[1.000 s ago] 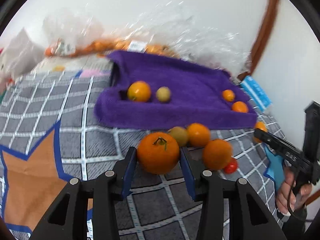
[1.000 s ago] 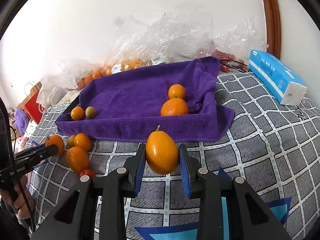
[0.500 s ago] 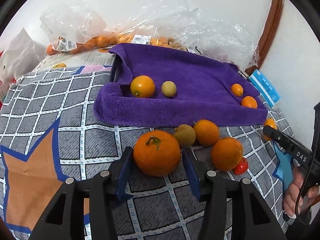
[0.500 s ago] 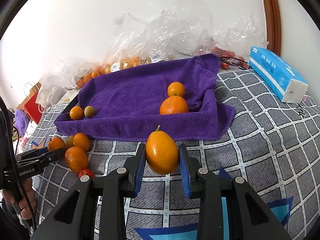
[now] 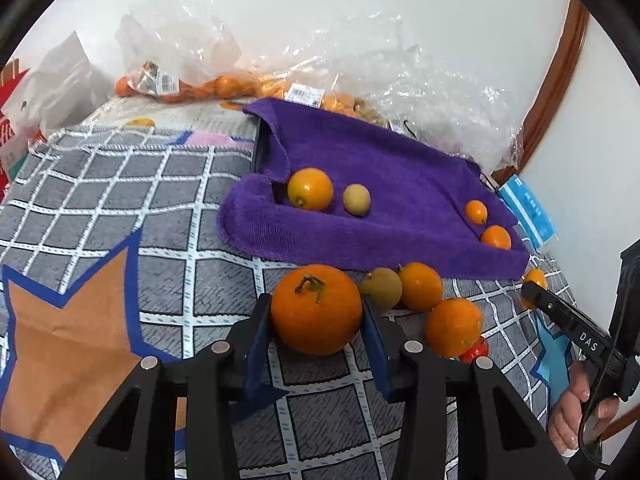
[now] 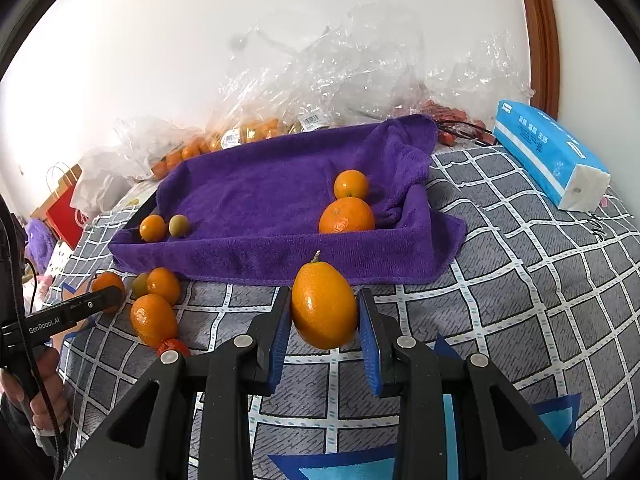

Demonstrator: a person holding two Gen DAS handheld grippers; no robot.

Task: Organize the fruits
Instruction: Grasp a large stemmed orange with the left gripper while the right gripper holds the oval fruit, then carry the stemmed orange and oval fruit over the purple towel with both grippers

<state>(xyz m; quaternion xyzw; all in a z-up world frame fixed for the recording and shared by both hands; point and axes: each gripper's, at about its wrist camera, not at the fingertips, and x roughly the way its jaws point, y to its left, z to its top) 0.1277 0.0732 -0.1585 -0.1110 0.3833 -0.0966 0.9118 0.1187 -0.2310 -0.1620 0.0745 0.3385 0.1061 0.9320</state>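
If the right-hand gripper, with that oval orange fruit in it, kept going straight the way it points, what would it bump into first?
Probably the near wall of the purple towel-lined tray, right ahead of the right gripper and its oval fruit; depth is hard to judge.

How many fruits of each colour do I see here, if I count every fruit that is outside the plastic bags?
Orange fruits: 7
Yellow-green fruits: 2
Red fruit: 1
Total: 10
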